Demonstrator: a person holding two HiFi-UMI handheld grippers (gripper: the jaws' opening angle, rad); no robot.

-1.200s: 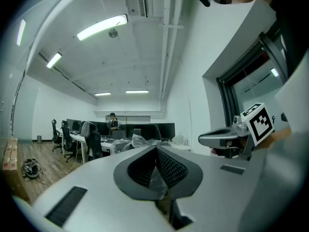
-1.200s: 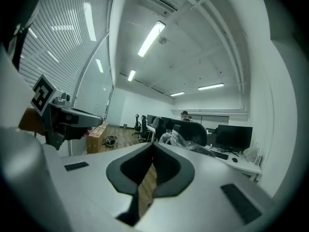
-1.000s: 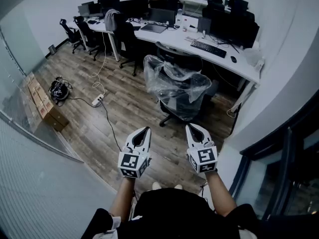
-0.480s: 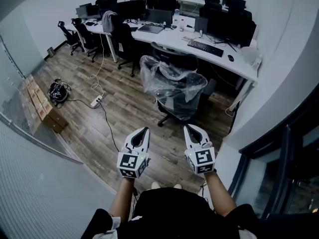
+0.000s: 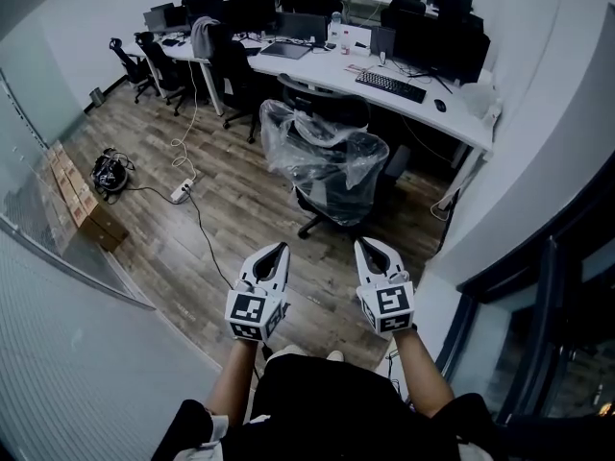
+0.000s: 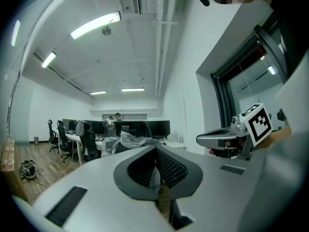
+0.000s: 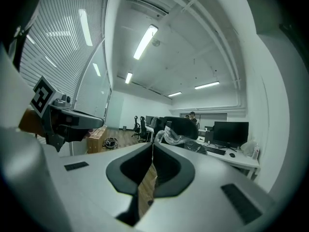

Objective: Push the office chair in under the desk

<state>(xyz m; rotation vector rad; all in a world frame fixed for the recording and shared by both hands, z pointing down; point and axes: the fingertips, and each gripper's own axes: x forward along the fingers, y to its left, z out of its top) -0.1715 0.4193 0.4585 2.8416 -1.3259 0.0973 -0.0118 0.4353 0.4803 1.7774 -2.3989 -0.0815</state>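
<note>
A black office chair wrapped in clear plastic stands on the wood floor, pulled out from the long white desk, its back towards me. In the head view my left gripper and right gripper are held side by side in front of me, pointing level at the chair, both shut and empty, a good step short of it. The wrapped chair shows just above the shut jaws in the left gripper view. The same chair sits ahead of the jaws in the right gripper view.
The desk carries a keyboard, a mouse and dark monitors. More black chairs line the desk's left end. A power strip with cables and cardboard boxes lie on the floor at left. A glass partition stands close at right.
Both grippers and my view have moved forward towards the chair, which now sits nearer and lower in the head view. The jaws stayed shut.
</note>
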